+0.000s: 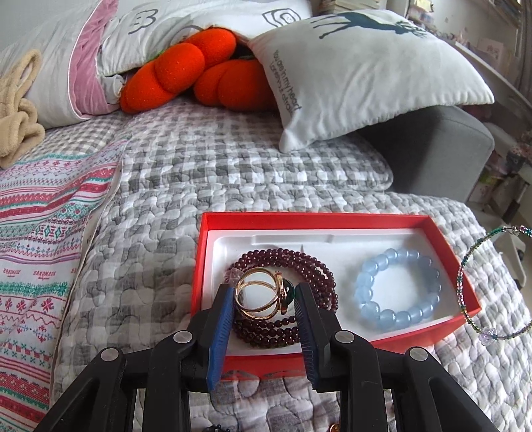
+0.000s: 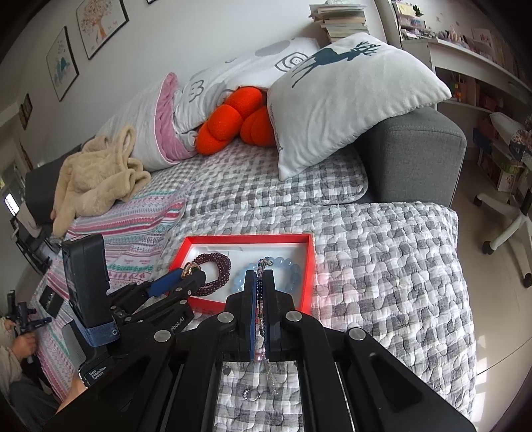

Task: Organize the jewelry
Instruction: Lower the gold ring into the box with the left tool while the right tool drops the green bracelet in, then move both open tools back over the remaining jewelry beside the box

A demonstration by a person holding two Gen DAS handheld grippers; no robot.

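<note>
Home living room: grey sofa [image 2: 415,156] under quilted cover [image 2: 382,266], pillows [image 2: 349,99], framed pictures [image 2: 101,26], stacked books [image 2: 342,21], shelves [image 2: 482,76].

A red box [image 1: 442,232] with a white lining [image 1: 232,246] is seen on a quilt [image 1: 173,206] checked in grey and white. A dark red bead bracelet [image 1: 319,266] and a pale blue bead bracelet [image 1: 399,289] are shown in the box. A gold ring [image 1: 259,294] with a dark green stone is seen between blue pads [image 1: 217,335] on a black gripper [image 1: 264,299]. A thin bracelet [image 1: 472,292] of green and purple beads is shown at the right. A cloth [image 1: 36,232] striped in pink, red and teal, an orange cushion [image 1: 179,73], a white pillow [image 1: 365,73] printed with a dark teal deer, and a beige fleece [image 2: 96,176] are also seen.
</note>
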